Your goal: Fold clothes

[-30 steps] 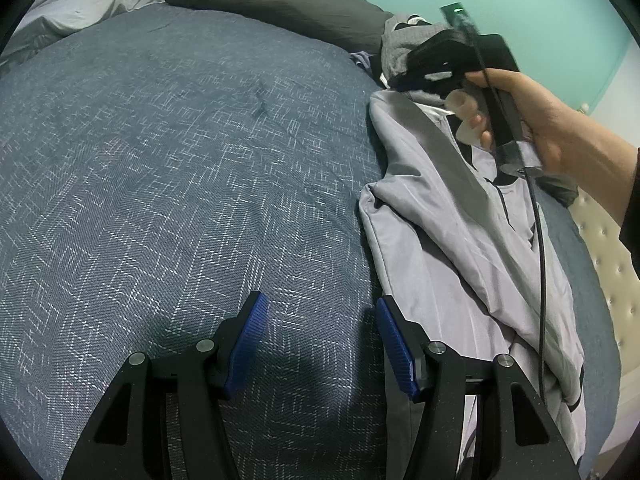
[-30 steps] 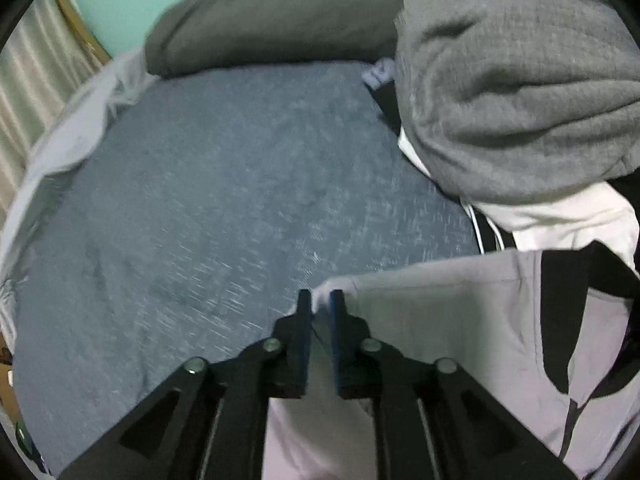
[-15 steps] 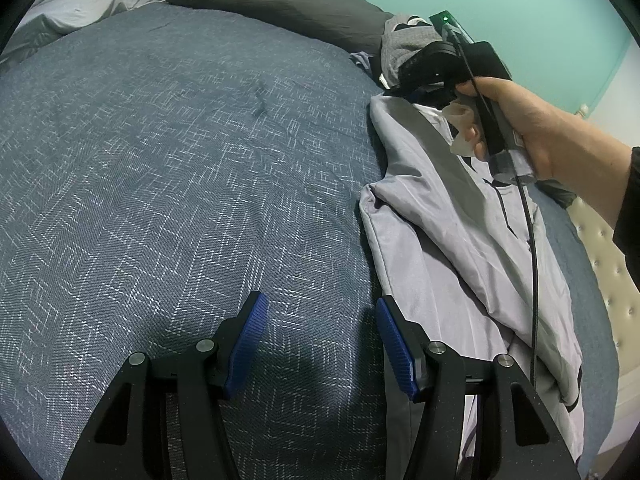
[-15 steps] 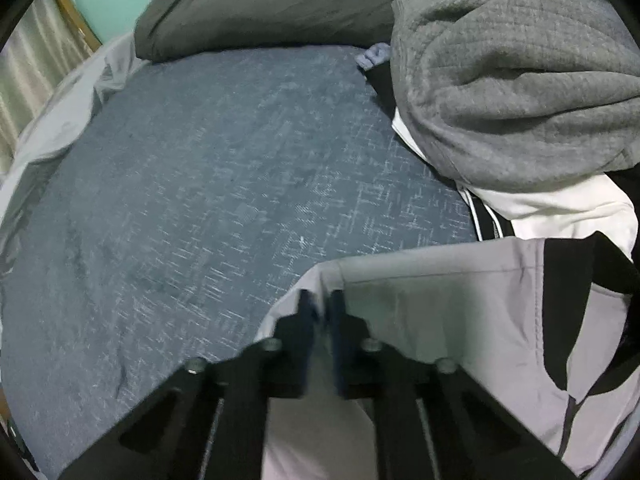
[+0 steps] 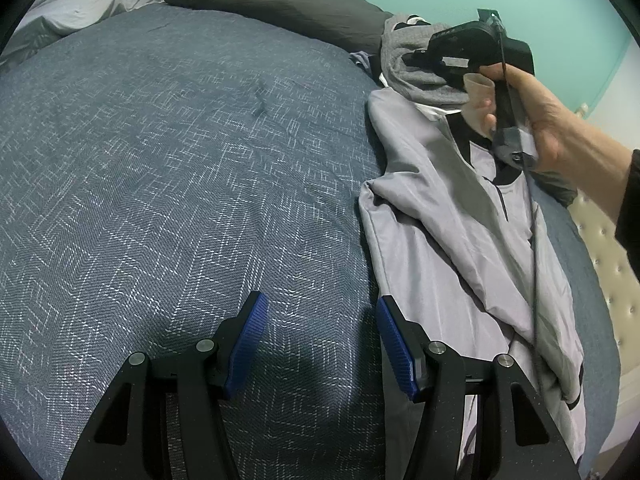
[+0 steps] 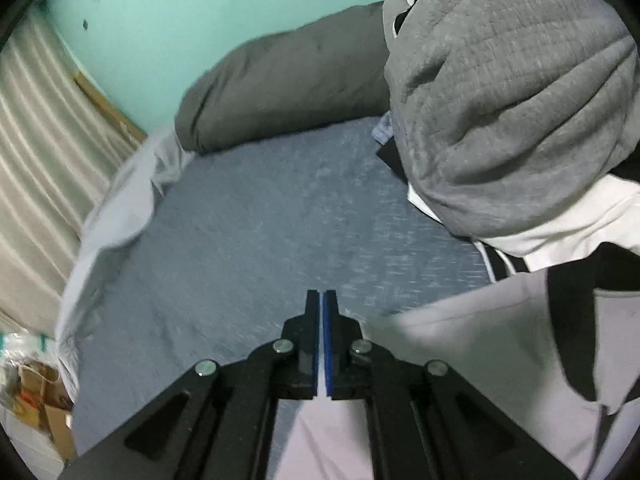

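Note:
A light grey jacket (image 5: 460, 240) with a black collar lies crumpled on the right side of the blue bedspread (image 5: 180, 180). My left gripper (image 5: 320, 344) stands open low over the bedspread, with its right pad (image 5: 396, 348) at the jacket's left edge. A hand holds my right gripper (image 5: 460, 48) raised above the jacket's collar end. In the right wrist view the right gripper (image 6: 322, 300) is shut, with no cloth showing at its tips. The jacket's shoulder edge (image 6: 460, 332) lies just right of the fingers and beneath them.
A pile of clothes topped by a grey knit sweater (image 6: 500, 112) sits beyond the jacket. A dark grey pillow (image 5: 280, 0) lies at the head of the bed against the teal wall. A pale sheet (image 6: 120, 208) hangs at the bed's left side. A tufted panel (image 5: 612, 272) borders the right.
The right gripper has risen and tilted up toward the wall. The jacket edge that it held no longer shows between its tips. The left gripper has not moved.

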The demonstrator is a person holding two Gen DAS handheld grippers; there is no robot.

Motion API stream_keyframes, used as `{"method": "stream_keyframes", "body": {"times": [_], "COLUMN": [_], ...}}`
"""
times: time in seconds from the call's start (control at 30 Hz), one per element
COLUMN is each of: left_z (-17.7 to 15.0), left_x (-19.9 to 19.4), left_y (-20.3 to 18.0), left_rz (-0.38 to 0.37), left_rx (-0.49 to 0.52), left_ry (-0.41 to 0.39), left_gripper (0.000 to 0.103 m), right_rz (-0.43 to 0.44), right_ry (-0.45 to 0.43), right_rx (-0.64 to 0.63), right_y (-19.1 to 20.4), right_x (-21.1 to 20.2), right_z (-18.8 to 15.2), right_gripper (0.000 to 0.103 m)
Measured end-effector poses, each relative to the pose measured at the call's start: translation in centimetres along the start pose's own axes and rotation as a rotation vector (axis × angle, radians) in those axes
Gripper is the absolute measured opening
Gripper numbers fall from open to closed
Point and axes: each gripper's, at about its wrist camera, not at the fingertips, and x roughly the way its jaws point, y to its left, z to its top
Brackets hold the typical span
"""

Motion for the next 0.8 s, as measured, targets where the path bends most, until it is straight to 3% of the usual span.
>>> {"method": "stream_keyframes", "body": {"times": [0.27, 0.33, 0.4, 0.47, 0.6, 0.8], "left_z": [0.9, 0.7, 0.4, 0.5, 0.4, 0.4], "left_x": [0.1, 0.6, 1.3, 1.7, 1.4, 0.5], "left_y": [0.2, -0.1, -0.5, -0.8, -1.3, -2.6], "left_rz": [0.004, 0.007, 0.013, 0.020, 0.043, 0.062], "left_rx": [-0.011, -0.012, -0.011, -0.007, 0.003, 0.043], "left_ry": [-0.001, -0.001, -0.001, -0.001, -0.005, -0.017], "left_gripper": [0.061, 0.061, 0.061, 0.061, 0.061, 0.061], "right_rz": [0.006, 0.008, 0.001, -0.018, -0.084, -0.173], "right_ry": [0.057, 0.056, 0.053, 0.049, 0.047, 0.043], "right_rx": [0.036, 0.041, 0.042, 0.039, 0.079, 0.149], "right_y": [-4.9, -6.6, -8.2, -9.6, -13.6, -16.8], "right_x": [-6.3, -9.5, -12.7, -15.7, -21.7, -27.1], "right_z": [-3.6, -5.6, -7.7, -9.9, -15.4, -22.8], "right_gripper": [0.005, 0.009, 0.025, 0.034, 0.035, 0.036]}}
